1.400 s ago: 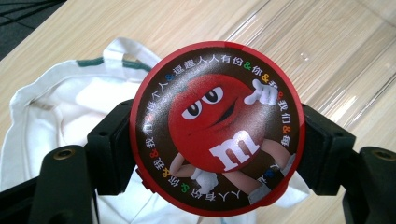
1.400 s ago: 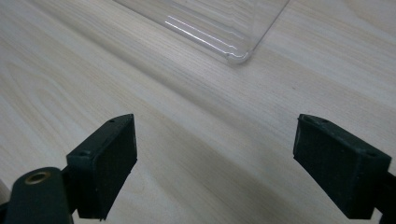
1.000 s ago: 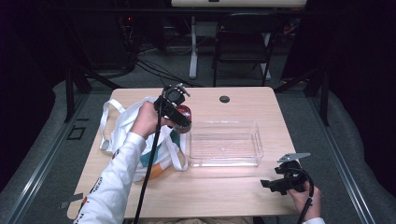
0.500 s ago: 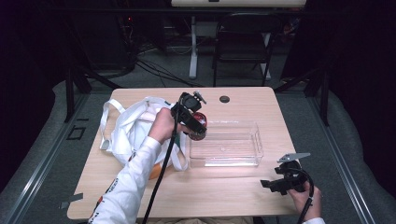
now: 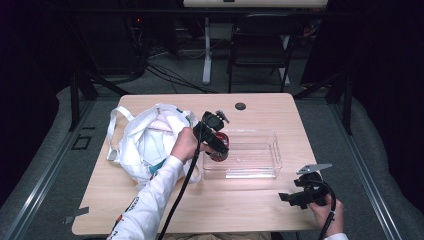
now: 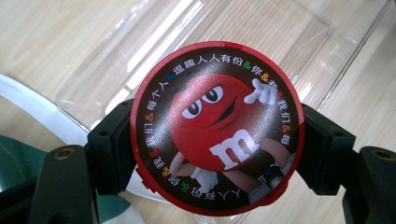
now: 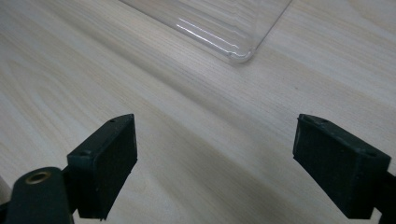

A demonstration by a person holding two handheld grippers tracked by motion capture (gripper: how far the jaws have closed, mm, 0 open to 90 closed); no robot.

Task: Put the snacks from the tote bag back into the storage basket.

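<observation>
One red round tin pinched in left gripper over one clear tray. One white bag on surface. Right gripper spread, empty.

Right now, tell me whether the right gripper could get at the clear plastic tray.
Probably yes: the right gripper is open, with bare wooden table between it and the clear plastic tray's near corner.

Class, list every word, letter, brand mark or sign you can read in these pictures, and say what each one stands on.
"m": large white letter on the red cartoon character on the lid of the round red tin, held in the left gripper.
Ring of Chinese characters with coloured "&" signs around that lid: partly legible, "人人有份", "你", "我们".
Print on the person's white sleeve: too small to read.
</observation>
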